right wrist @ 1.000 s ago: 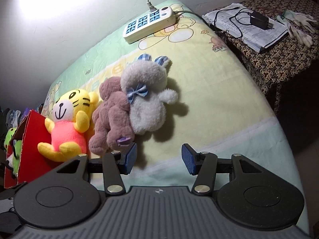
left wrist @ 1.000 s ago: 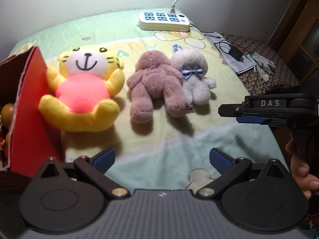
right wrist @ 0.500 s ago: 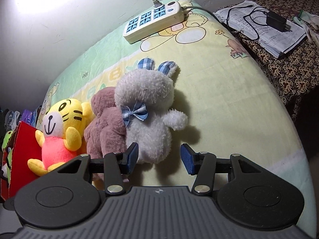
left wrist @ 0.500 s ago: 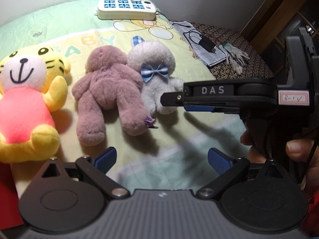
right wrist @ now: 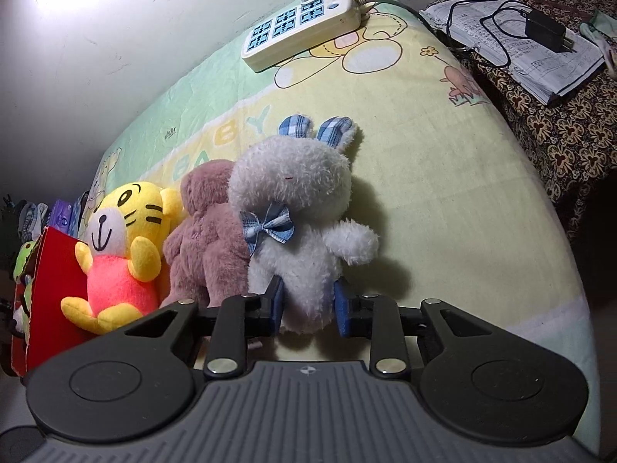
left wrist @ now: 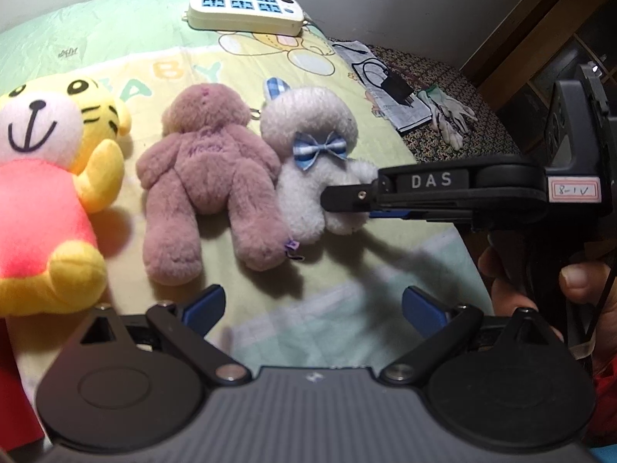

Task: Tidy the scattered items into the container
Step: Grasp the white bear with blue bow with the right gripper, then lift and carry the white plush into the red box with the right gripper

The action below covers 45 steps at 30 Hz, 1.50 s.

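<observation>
Three plush toys on blanket (right wrist: 443, 177) printed "BABY". Right hand-held gripper (right wrist: 306, 306), marked "DAS", clamped on white bunny (right wrist: 300, 231); left hand-held gripper (left wrist: 312, 305) spread wide, empty.

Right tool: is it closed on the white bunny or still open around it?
Closed on it. In the right wrist view, the right tool has both blue pads pressed into the white bunny at its lower body, denting the fur.

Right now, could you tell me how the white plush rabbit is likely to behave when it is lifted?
The white plush rabbit, pinched at its lower body by the right tool, will probably flop head-down. Its fluffy pile suggests it is light, squashy and unlikely to slip or break.
</observation>
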Motion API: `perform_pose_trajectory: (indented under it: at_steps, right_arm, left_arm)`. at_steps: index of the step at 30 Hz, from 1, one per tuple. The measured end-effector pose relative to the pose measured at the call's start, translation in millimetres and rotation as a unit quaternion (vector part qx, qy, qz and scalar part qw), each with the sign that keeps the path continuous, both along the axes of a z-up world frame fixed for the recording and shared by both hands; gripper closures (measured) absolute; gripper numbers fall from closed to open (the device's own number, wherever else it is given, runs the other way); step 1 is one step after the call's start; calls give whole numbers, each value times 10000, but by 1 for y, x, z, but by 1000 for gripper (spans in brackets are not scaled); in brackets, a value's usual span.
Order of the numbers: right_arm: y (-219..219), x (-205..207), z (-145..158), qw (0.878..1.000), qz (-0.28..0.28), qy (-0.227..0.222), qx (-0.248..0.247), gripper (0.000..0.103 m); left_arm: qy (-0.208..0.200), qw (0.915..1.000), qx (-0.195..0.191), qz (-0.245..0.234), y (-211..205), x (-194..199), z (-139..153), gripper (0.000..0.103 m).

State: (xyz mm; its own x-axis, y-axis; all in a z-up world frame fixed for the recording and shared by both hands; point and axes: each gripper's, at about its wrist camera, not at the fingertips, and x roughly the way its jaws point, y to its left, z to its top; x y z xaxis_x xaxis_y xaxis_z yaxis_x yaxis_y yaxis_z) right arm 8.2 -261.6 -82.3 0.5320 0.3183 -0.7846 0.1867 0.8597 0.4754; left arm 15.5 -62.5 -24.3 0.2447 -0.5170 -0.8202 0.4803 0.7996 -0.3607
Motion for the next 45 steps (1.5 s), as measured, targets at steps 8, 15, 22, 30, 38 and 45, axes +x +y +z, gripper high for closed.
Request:
perform_pose_trajectory:
  at_steps: [8, 15, 22, 30, 38, 45]
  right_arm:
    - [-10, -65, -4, 9986, 250, 424, 207, 74]
    - [1, -112, -10, 9952, 460, 659, 560, 73]
    - [-16, -130, 6, 9987, 186, 265, 382, 63]
    - [-33, -114, -5, 9948, -379, -62, 940, 46]
    - [-31, -97, -31, 9814, -441, 94, 1864, 38]
    - [-29, -100, -28, 9758, -310, 82, 2164, 54]
  left_arm:
    - [62, 9987, -177, -484, -3, -24, 4, 5]
    - [397, 9969, -288, -614, 14, -47, -2, 5]
    - [747, 9964, -368, -177, 11, -37, -20, 5]
    - [671, 9968, -260, -343, -15, -39, -29, 6]
    - [460, 9978, -50, -475, -39, -36, -39, 16]
    - [231, 9980, -30, -589, -46, -42, -31, 20]
